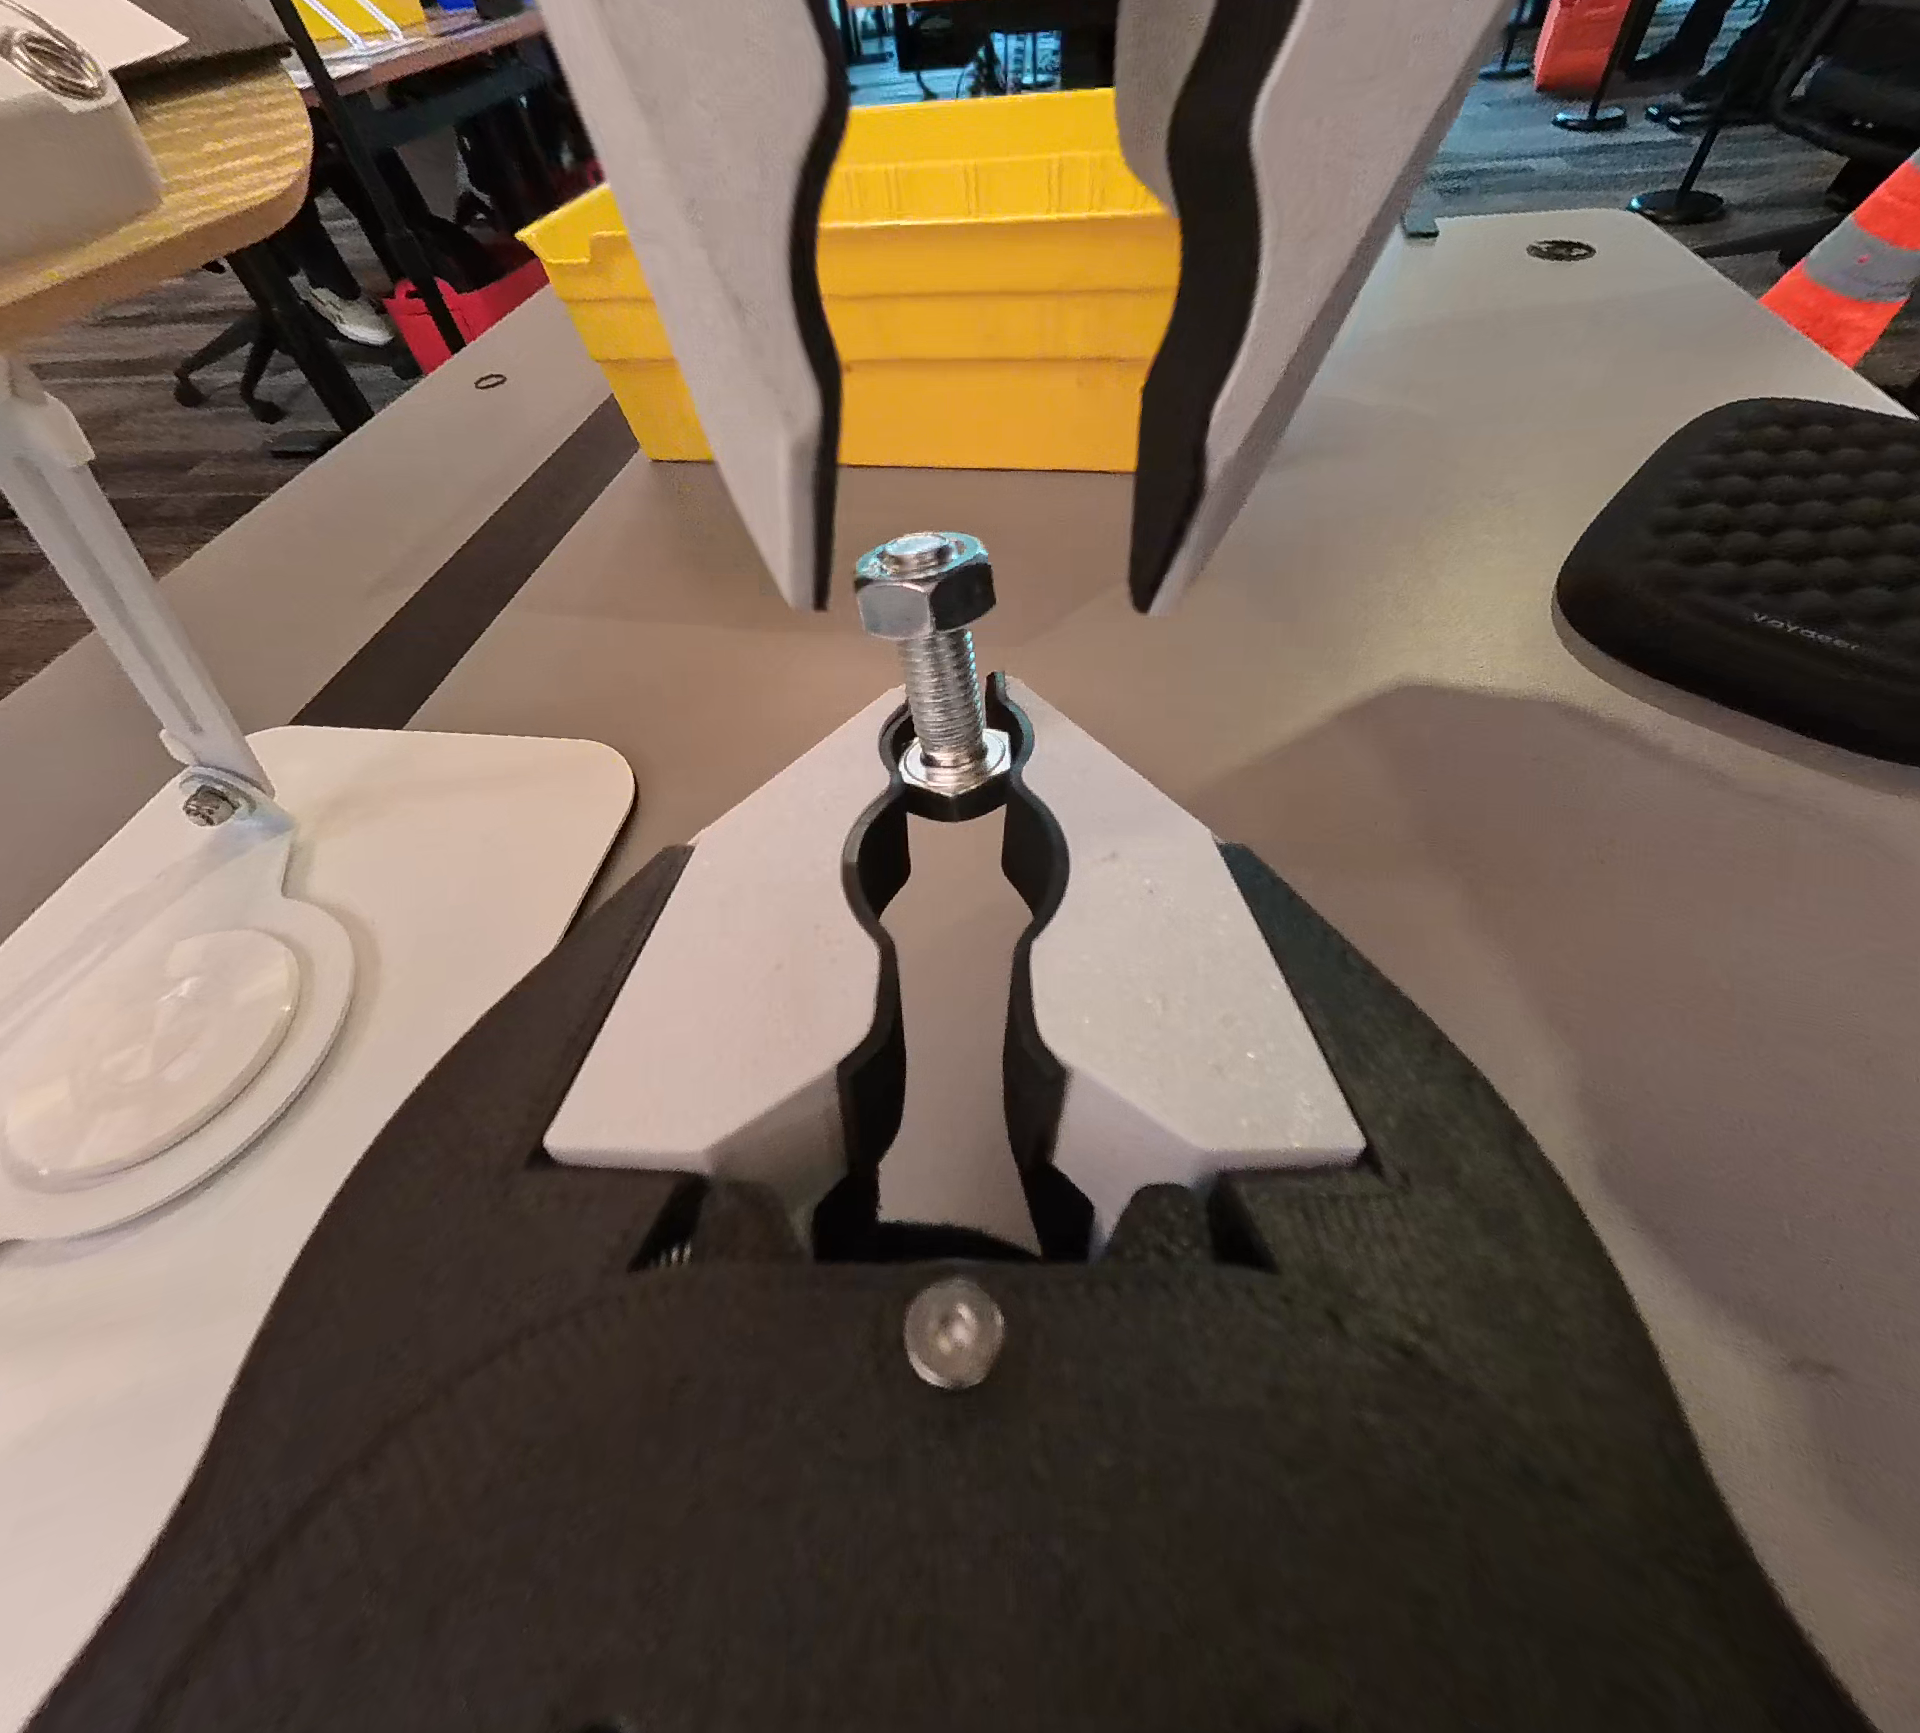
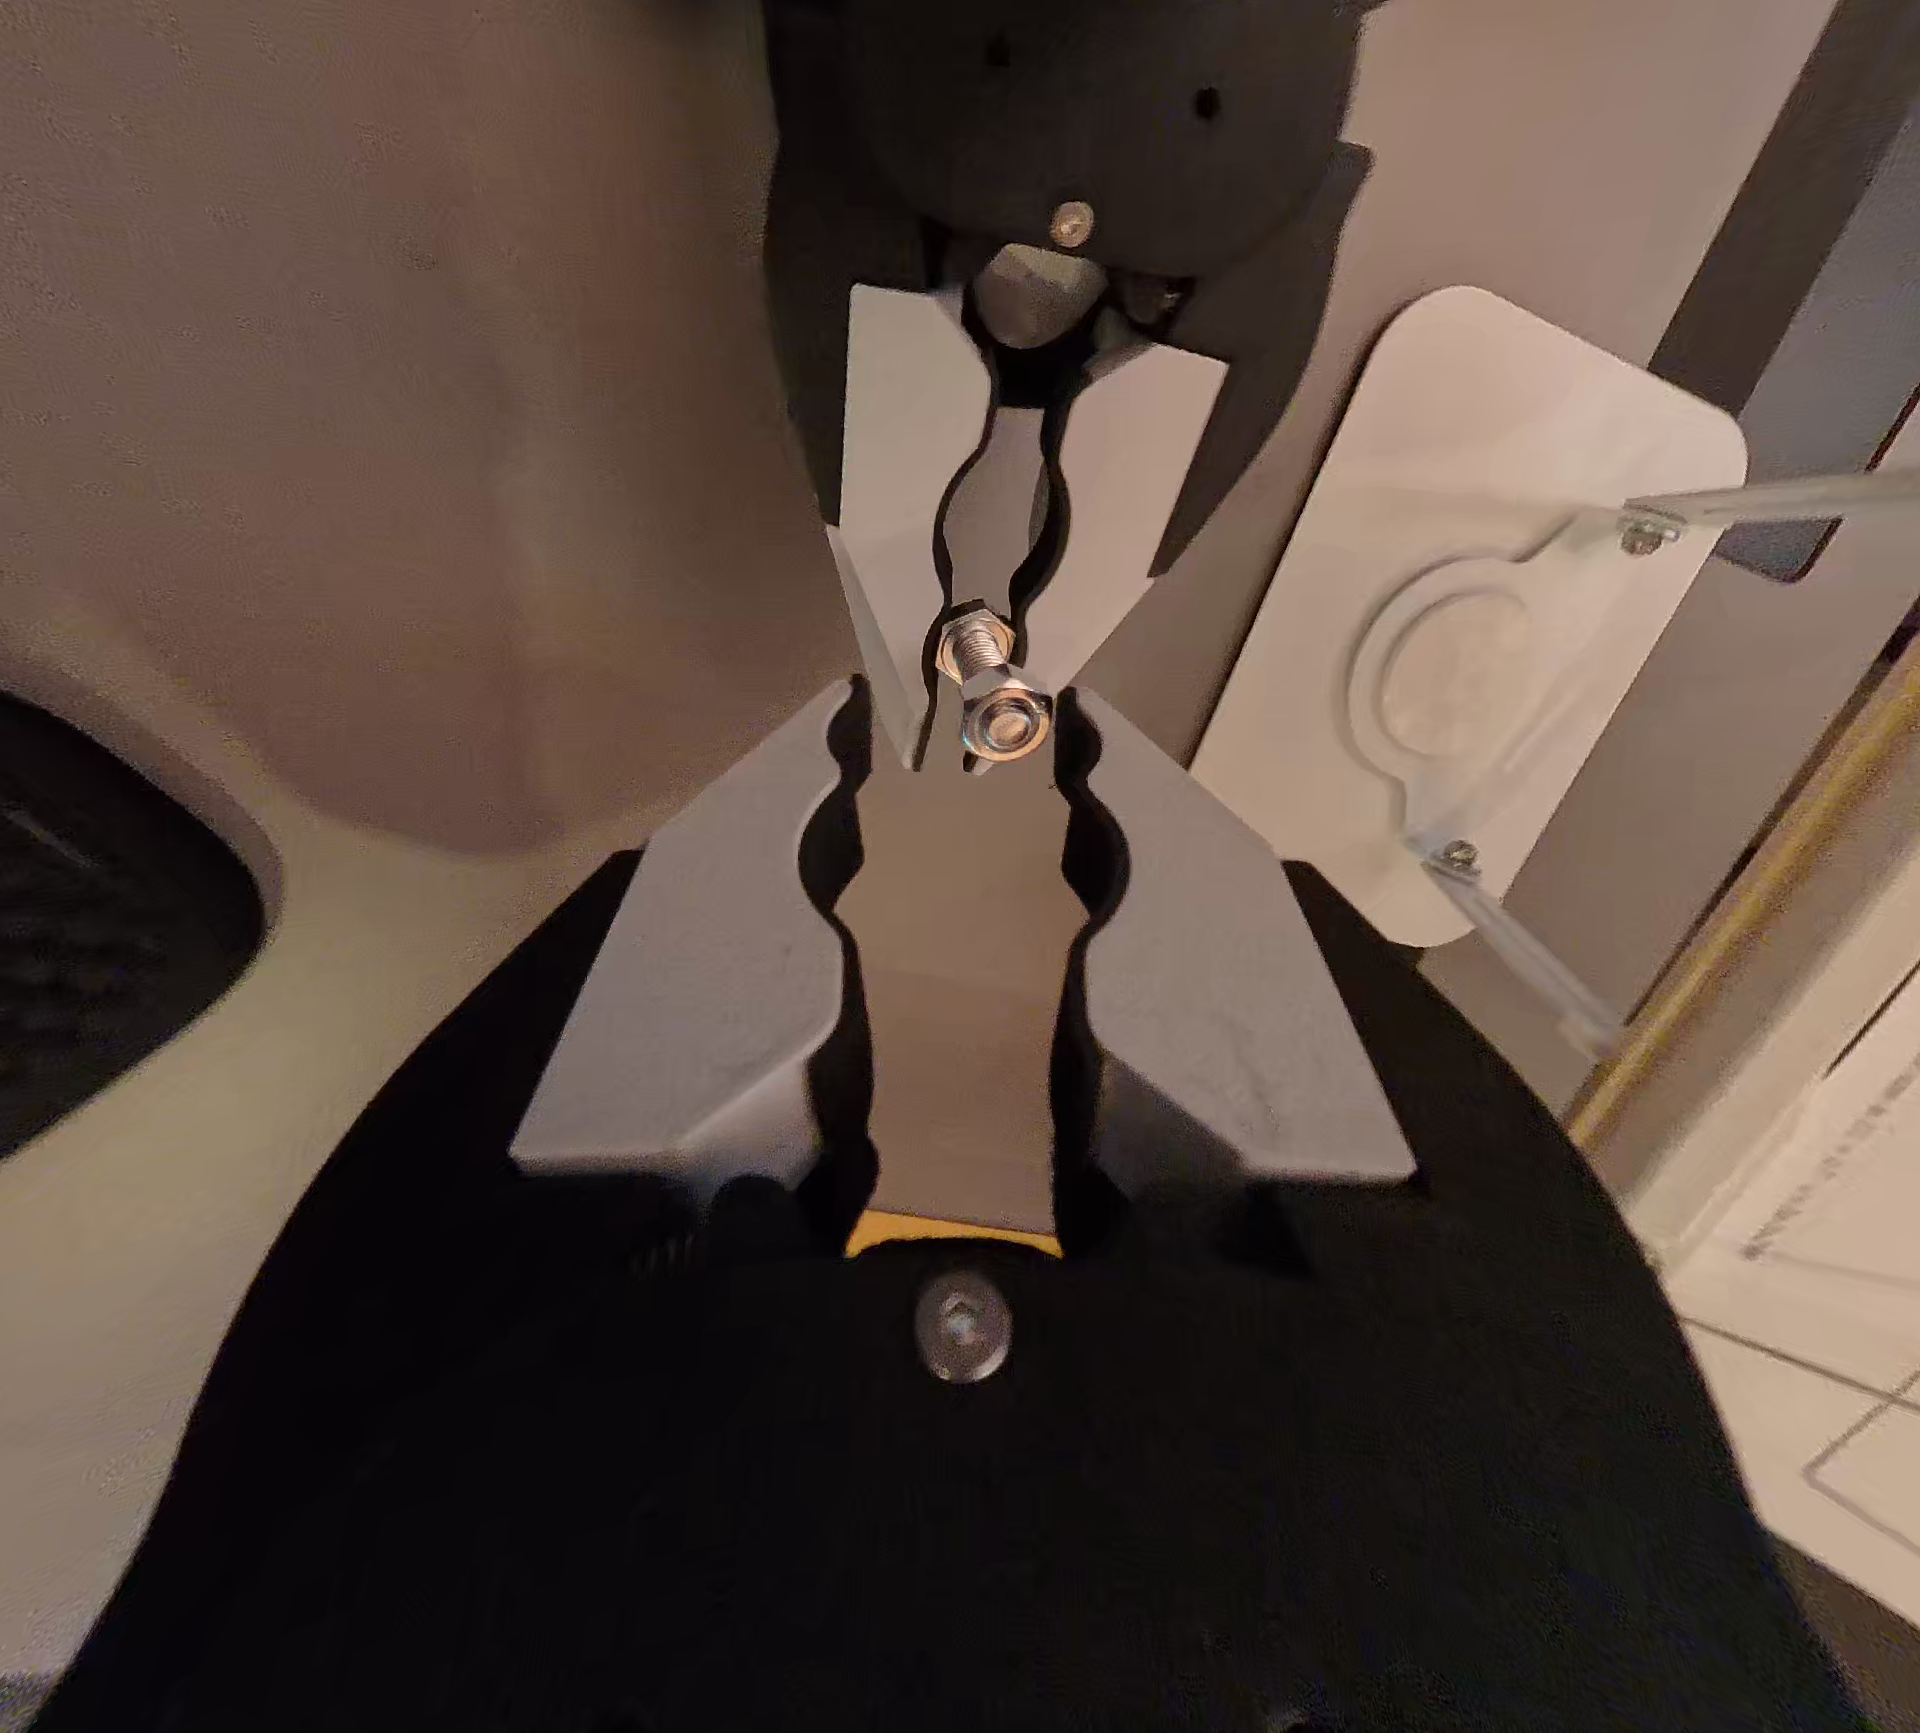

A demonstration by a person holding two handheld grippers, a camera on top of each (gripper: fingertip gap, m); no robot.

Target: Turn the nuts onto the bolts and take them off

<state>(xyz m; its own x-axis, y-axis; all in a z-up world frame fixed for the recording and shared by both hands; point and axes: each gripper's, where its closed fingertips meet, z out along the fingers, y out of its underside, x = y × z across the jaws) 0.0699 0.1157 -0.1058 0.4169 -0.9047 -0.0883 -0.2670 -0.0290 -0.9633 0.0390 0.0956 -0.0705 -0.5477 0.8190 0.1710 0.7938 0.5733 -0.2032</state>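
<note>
We cannot see the bolt head [image 1: 948, 774] fully: the left gripper's fingers [image 1: 810, 956] cover its sides. The right gripper's fingers [image 1: 717, 229] run past the top edge. The yellow bin [image 1: 987, 301] sits partly hidden behind them.

A yellow bin [image 1: 977, 333] stands on the grey table [image 1: 1455, 852], a black wrist rest [image 1: 1756, 571] near a white stand base [image 1: 436, 852].

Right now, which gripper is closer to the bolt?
Left. The left gripper is shut on the bolt at its lower end; the right gripper hangs open around its top nut.
</note>
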